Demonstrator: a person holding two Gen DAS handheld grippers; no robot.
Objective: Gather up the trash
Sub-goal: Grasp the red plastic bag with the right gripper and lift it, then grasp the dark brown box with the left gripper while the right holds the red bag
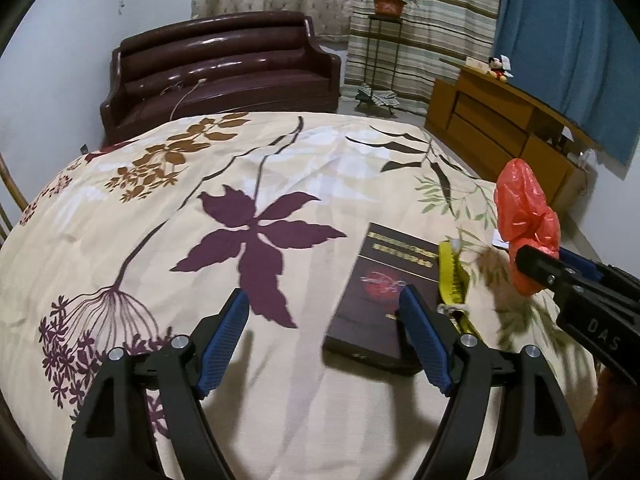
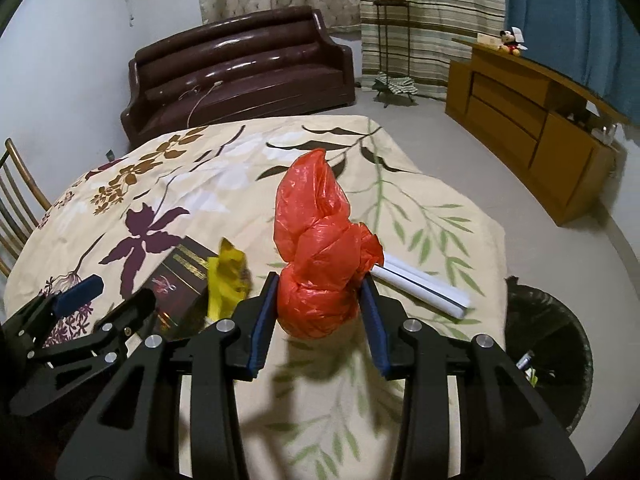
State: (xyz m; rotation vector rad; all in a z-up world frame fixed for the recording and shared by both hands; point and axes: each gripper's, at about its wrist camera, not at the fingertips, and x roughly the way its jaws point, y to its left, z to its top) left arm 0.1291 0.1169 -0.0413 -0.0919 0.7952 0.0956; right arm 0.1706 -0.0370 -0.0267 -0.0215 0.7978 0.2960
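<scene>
1. Two grippers work over a bench covered with a cream floral cloth; each wrist view shows one from behind and the other at the frame edge.
2. The right gripper pinches a crumpled red plastic bag between its blue pads; the bag bulges above the fingers and hangs clear of the cloth, casting a shadow below it. In the left wrist view the same bag sits at the right edge, held in the right gripper.
3. The left gripper is spread wide with nothing between its fingers; it hovers low over the cloth in the lower centre of its frame. Its right pad overlaps the near edge of a dark maroon book; whether it touches the book cannot be told.
4. A yellow wrapper lies just beside the book's right edge. In the right wrist view the wrapper is left of centre, with the book to its left.
5. A rolled white paper lies on the cloth behind the bag, right of centre.
6. A black bin lined with a dark bag stands on the floor at the lower right of the right wrist view, beside the bench's edge.
7. A dark brown leather sofa fills the upper left, a wooden cabinet the upper right.
</scene>
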